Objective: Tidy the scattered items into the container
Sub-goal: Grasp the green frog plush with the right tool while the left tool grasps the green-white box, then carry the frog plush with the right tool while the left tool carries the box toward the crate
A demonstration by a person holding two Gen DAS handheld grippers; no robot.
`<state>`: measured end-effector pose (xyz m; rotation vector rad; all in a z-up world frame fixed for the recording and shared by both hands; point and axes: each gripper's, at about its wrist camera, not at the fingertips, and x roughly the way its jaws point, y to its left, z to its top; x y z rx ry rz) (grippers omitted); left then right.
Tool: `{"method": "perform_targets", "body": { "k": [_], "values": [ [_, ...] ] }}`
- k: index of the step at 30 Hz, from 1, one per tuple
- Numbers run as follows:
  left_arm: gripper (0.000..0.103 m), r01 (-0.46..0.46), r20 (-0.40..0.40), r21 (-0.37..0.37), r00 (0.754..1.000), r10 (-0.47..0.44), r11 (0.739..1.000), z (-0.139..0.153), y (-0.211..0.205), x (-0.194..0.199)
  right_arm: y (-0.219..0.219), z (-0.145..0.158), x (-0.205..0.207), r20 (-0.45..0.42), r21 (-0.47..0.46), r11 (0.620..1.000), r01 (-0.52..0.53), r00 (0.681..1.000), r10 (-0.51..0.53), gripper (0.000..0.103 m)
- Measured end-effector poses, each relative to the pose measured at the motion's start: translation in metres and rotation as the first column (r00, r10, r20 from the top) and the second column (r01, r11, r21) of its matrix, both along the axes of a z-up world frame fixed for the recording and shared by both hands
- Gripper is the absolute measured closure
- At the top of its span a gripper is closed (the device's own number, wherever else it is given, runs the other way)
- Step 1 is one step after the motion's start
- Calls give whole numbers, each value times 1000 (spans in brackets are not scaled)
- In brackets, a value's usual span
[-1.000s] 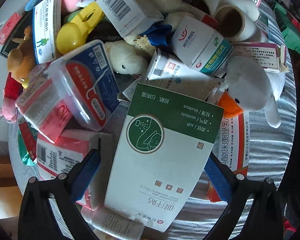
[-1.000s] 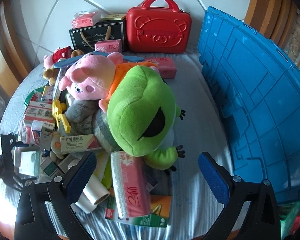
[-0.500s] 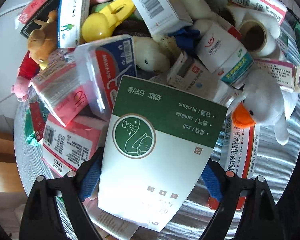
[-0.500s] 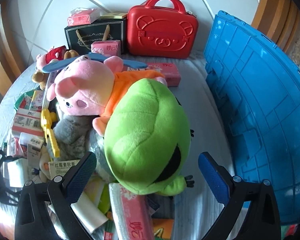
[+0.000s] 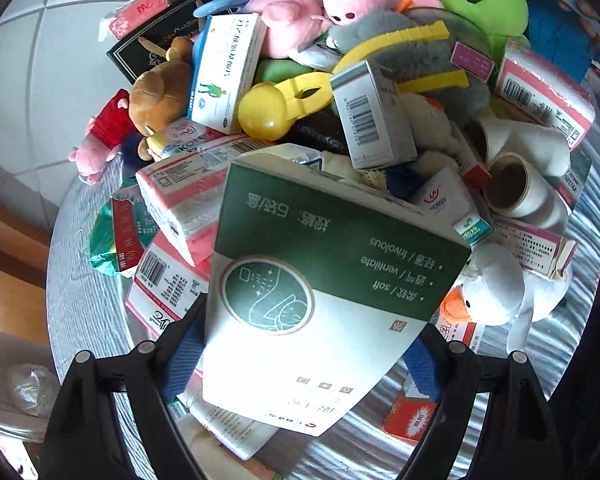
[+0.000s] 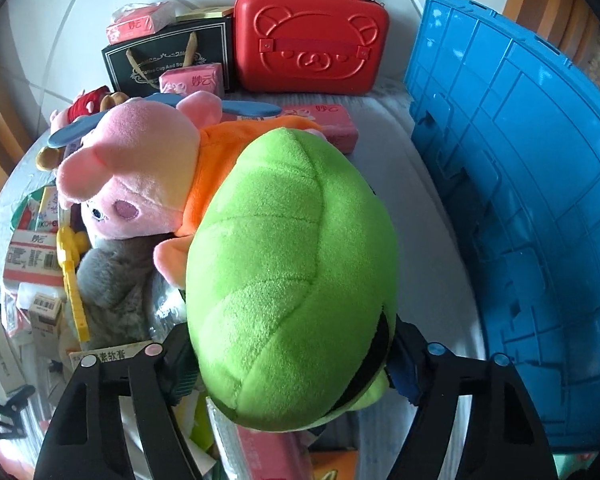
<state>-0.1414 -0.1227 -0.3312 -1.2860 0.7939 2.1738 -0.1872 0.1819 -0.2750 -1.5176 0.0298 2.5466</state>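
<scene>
Left wrist view shows my left gripper [image 5: 300, 356] with its jaws closing on a green-and-white box [image 5: 320, 300]; the blue pads press against its two sides, and the box sits tilted above the heap of scattered items. Beneath it lie pink tissue packs [image 5: 176, 216], a yellow plastic toy [image 5: 284, 104], a white duck plush [image 5: 496, 292] at the right and cardboard rolls [image 5: 516, 188]. From the right wrist view, my right gripper [image 6: 292, 364] has its jaws closing around the green frog plush [image 6: 292, 280], whose body fills the gap and touches both fingers. A pink pig plush [image 6: 140, 184] in orange lies just beside the frog, at its left. The blue container [image 6: 540, 200] stands on the right, apart from the pile, and a red bear case [image 6: 312, 36] sits at the back.
</scene>
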Motion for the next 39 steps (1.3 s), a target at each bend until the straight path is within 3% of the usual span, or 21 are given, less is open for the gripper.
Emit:
{"method": "perform_targets", "body": {
  "k": [9,17,31,39],
  "values": [
    [16,-152,-19,39,988,153,988,25,-5,-14,5,27,18,-38,-40,999,3,999,-5,35],
    [17,-332,-10,118,942,335,936,73,-10,-24,10,68,36,-115,-75,997,-9,993,0,35],
    [17,-368,-21,206,925,380,907,142,-2,-21,6,149,69,-229,-133,989,-57,973,26,35],
    [17,-439,-48,245,885,463,865,178,-13,-17,-11,183,95,-260,-143,985,-96,964,56,35]
  ]
}}
